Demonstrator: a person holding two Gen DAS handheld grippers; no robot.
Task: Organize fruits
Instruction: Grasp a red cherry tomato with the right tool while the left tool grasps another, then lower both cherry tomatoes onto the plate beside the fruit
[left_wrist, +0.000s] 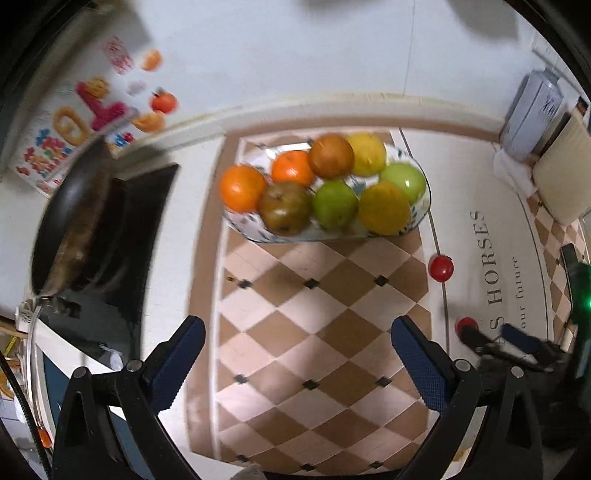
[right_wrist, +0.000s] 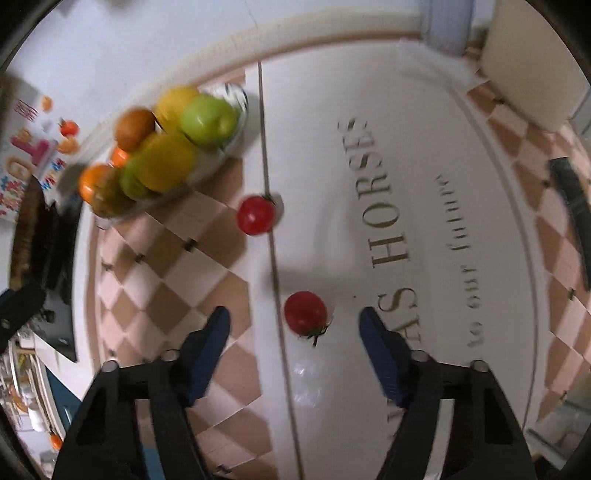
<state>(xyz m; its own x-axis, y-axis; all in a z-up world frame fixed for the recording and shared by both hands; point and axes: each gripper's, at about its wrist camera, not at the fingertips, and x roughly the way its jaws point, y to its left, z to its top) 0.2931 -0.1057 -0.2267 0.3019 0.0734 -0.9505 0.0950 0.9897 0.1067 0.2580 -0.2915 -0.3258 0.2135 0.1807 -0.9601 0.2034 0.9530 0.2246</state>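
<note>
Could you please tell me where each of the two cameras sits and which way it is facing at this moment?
Left wrist: sits behind the open left gripper, looking down over the checked cloth toward the fruit bowl; the right gripper shows at the right edge.
Right wrist: sits behind the open right gripper, looking down at the near tomato between its fingers.
Shared: bowl, both tomatoes, the far tomato, cloth lettering.

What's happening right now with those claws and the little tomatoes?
Both grippers open: left gripper empty above the mat, right gripper straddling near tomato. Far tomato loose beside fruit bowl. Nothing blocking.
</note>
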